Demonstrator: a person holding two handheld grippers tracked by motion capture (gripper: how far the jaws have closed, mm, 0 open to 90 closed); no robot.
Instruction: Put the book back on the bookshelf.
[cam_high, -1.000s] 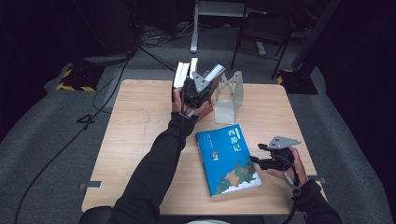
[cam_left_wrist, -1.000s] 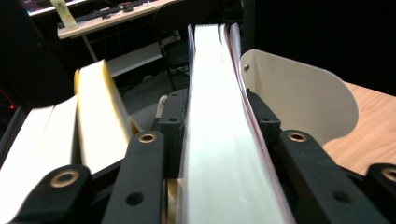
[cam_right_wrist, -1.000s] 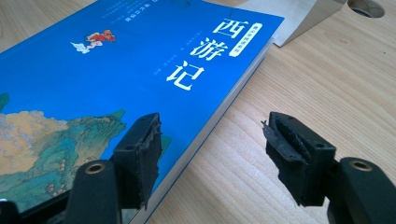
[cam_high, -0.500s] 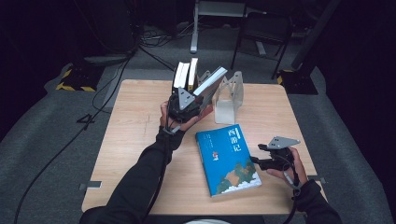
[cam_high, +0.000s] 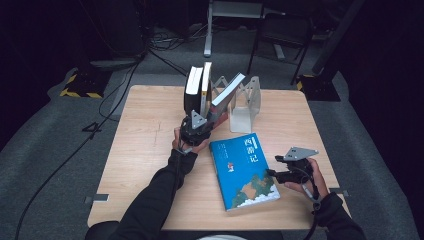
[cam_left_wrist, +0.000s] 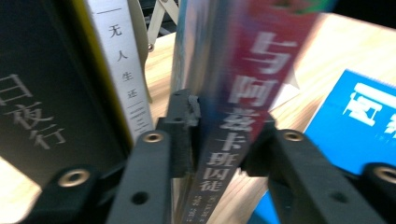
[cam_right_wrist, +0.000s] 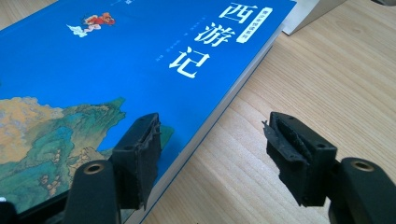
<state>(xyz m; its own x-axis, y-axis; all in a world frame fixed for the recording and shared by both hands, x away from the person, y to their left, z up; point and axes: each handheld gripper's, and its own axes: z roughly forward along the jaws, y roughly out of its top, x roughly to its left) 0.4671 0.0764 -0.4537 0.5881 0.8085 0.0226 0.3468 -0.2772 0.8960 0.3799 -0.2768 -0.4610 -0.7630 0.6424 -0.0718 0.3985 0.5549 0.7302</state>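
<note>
Lowered toward the table (cam_high: 150, 145) since a second ago, our left gripper (cam_high: 196, 131) has just been closing and now clamps the red book (cam_left_wrist: 233, 112) by its spine, leaning it against two upright books (cam_high: 198, 89) beside the stand (cam_high: 247, 100), so the row props itself. Our right gripper (cam_right_wrist: 212, 154), jaws apart, straddles the blue book (cam_right_wrist: 116, 65)'s edge, likely the next pick

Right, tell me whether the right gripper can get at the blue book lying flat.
Probably yes. The right gripper is open, its jaws astride the near edge of the blue book, with bare table beside it and nothing between.
</note>
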